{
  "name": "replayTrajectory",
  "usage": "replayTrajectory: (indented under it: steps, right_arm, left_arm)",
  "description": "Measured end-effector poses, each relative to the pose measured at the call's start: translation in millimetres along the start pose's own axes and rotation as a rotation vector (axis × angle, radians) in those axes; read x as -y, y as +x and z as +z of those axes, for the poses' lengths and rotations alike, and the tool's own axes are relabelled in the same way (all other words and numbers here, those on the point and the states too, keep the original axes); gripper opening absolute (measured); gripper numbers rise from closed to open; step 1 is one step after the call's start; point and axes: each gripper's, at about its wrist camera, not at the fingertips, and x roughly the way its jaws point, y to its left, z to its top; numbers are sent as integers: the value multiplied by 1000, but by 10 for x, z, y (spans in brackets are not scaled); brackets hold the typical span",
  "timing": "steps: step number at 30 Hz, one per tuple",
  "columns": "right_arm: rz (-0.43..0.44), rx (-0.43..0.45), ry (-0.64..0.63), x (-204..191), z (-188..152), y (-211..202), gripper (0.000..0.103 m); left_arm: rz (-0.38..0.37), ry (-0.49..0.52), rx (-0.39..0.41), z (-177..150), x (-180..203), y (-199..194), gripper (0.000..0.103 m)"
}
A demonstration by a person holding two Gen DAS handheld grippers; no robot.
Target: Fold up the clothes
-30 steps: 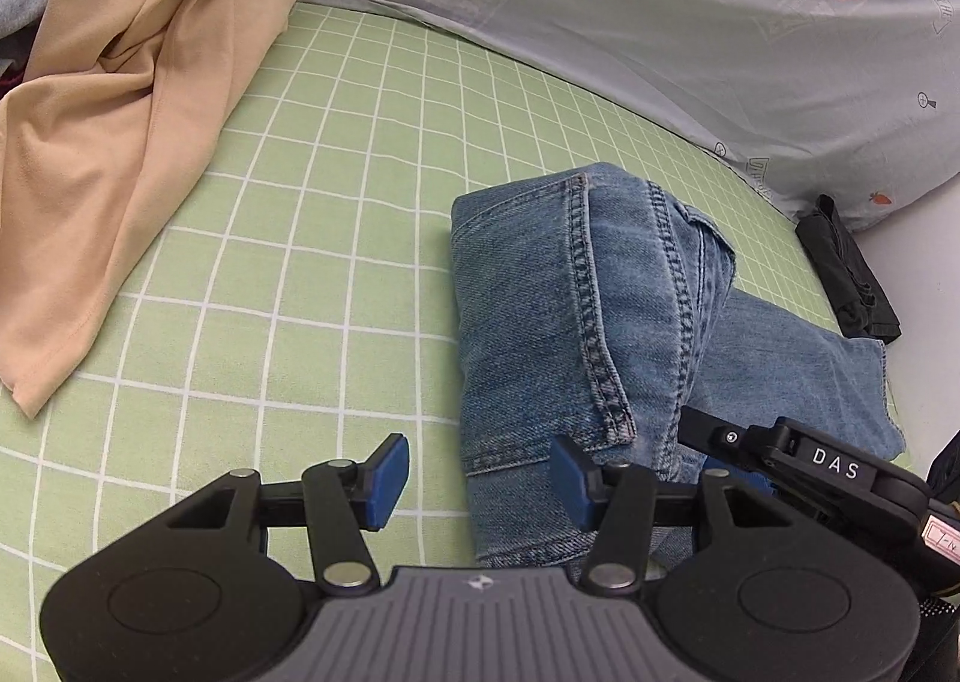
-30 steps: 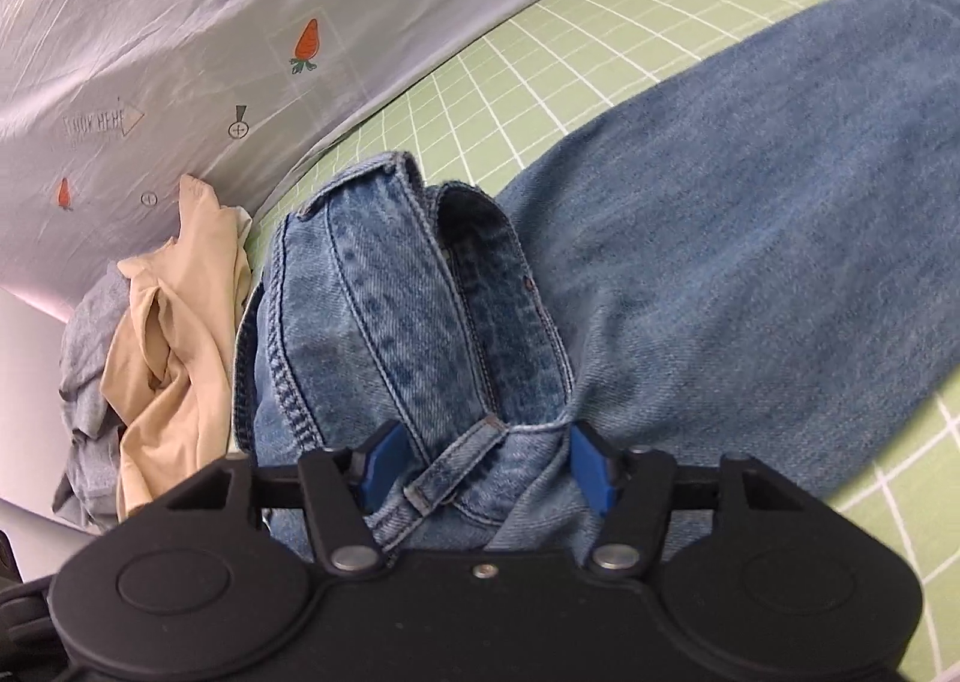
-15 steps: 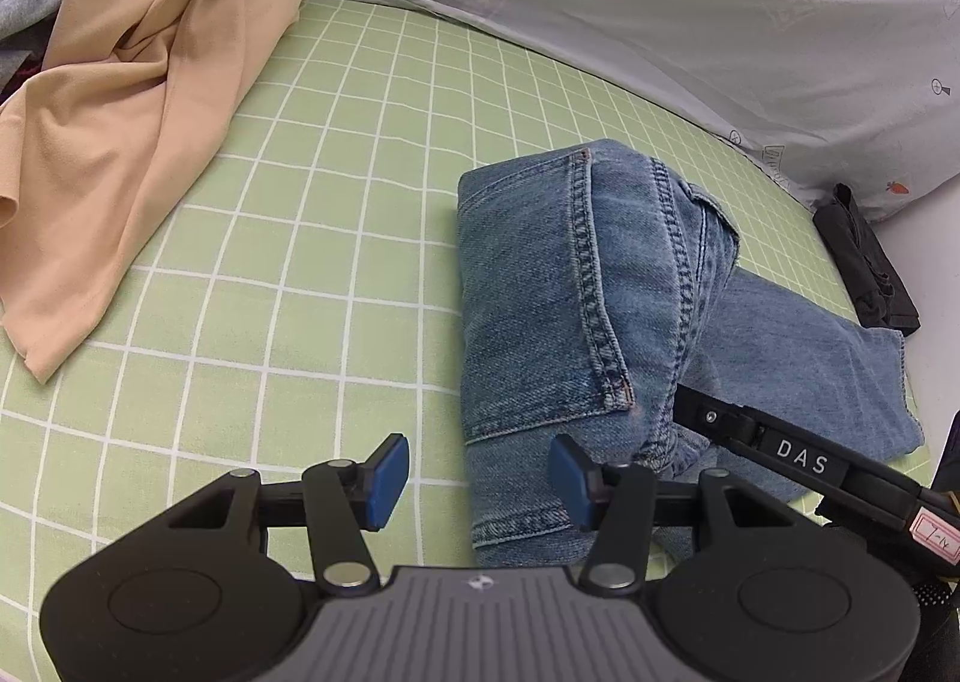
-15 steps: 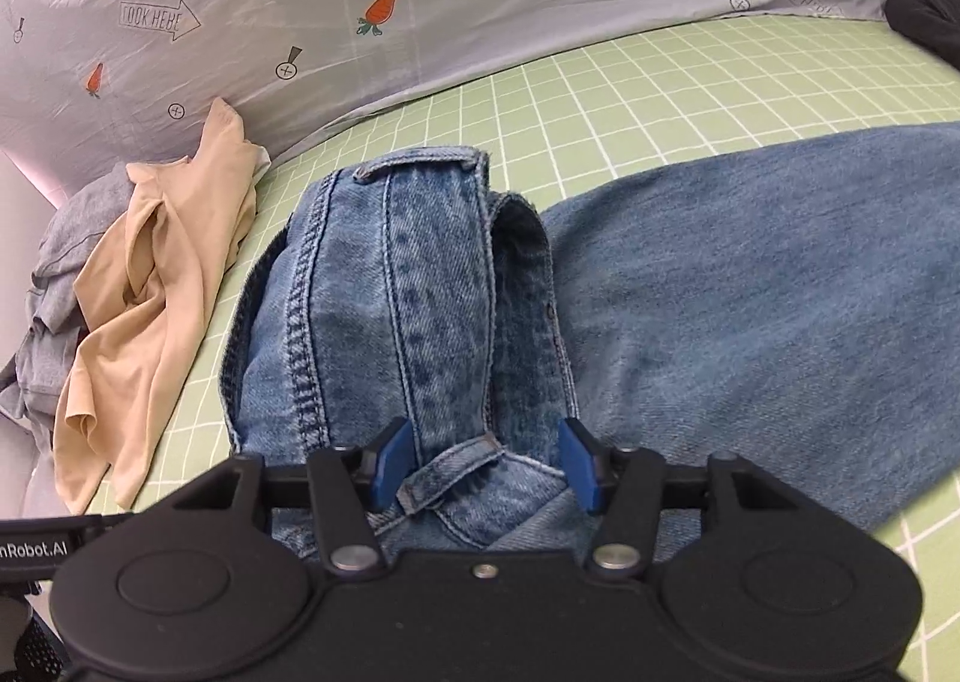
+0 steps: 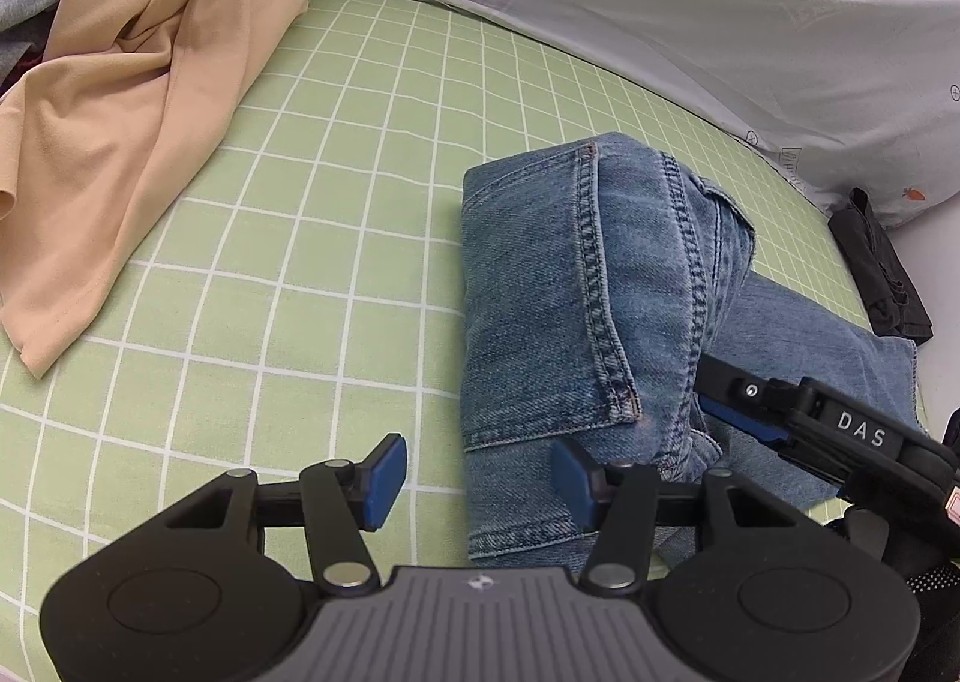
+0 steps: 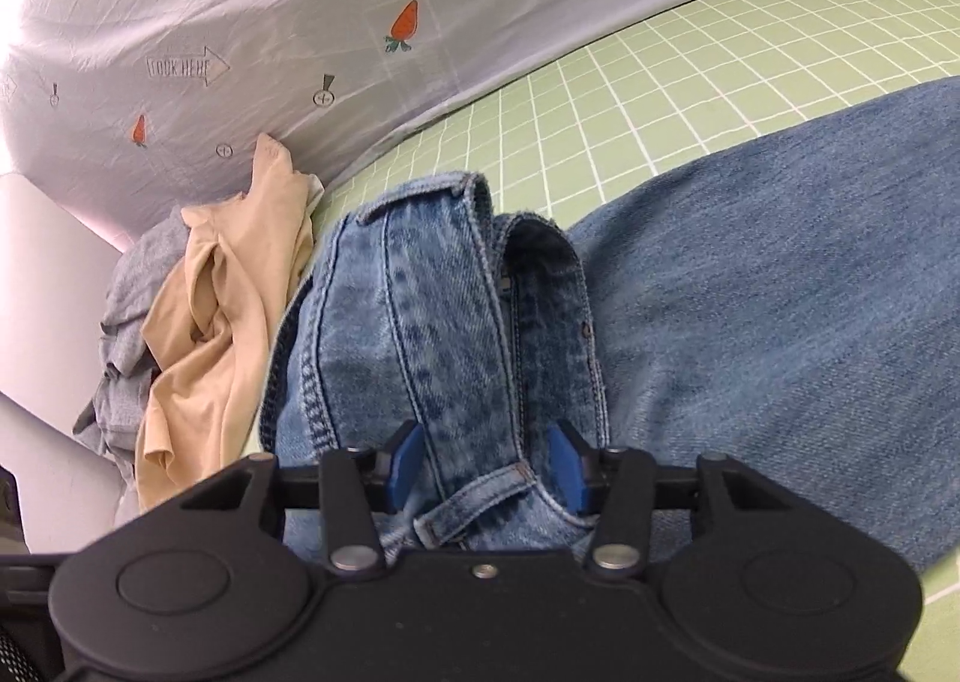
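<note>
Folded blue jeans [image 5: 576,286] lie on the green checked sheet [image 5: 270,274], with one leg stretching away to the right [image 6: 780,292]. My left gripper [image 5: 477,478] hovers over the near left edge of the fold. Its jaws are opening a little and its pads touch nothing. My right gripper [image 6: 486,466] straddles the thick waistband fold of the jeans [image 6: 444,322]. Its jaws are closing, and both blue pads press against the denim. In the left wrist view, a right gripper finger [image 5: 738,418] rests on the fold's right side.
A crumpled beige garment [image 5: 120,112] and grey clothes [image 6: 126,322] lie to the left of the jeans. A pale duvet with a carrot print [image 5: 660,22] runs along the far side. A black folded item [image 5: 882,274] sits at the right edge of the sheet.
The right gripper's jaws have narrowed onto the waistband fold and it has swung a little over the jeans. The left gripper has stayed put.
</note>
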Motion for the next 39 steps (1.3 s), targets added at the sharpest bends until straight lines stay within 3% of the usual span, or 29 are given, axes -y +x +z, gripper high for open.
replayTrajectory:
  steps: [5, 9, 12, 13, 15, 16, 18, 20, 25, 33, 36, 39]
  right_arm:
    - [39, 22, 15, -59, 116, 52, 58]
    - [42, -25, 66, 88, 162, 327, 81]
    - [98, -28, 141, 225, 175, 461, 82]
    - [131, -29, 140, 219, 184, 480, 79]
    - [211, -33, 144, 202, 195, 507, 45]
    - [222, -27, 137, 179, 198, 502, 44]
    - [215, -10, 108, 125, 209, 470, 29]
    - [181, 10, 91, 101, 229, 382, 23]
    - [103, 87, 49, 46, 326, -21, 16]
    - [-18, 285, -154, -148, 672, -910, 14]
    - [-110, 336, -300, -205, 758, -1096, 14]
    - [-307, 291, -401, -29, 755, -960, 15]
  left_arm:
    - [8, 13, -3, 17, 32, 28, 56]
    - [8, 13, -2, 24, 46, 44, 56]
    - [6, 4, 1, 36, 36, 46, 57]
    - [8, 2, 2, 37, 35, 48, 58]
    - [10, -2, 3, 39, 35, 53, 58]
    - [11, -4, 2, 43, 35, 55, 59]
    - [13, -7, 0, 50, 35, 59, 59]
    - [18, -3, 1, 65, 52, 62, 59]
    - [75, 57, 25, 97, 151, 42, 59]
    - [58, 116, -7, 68, 338, 157, 59]
    - [47, 138, -23, 50, 405, 200, 59]
    - [51, 162, -35, 34, 467, 236, 59]
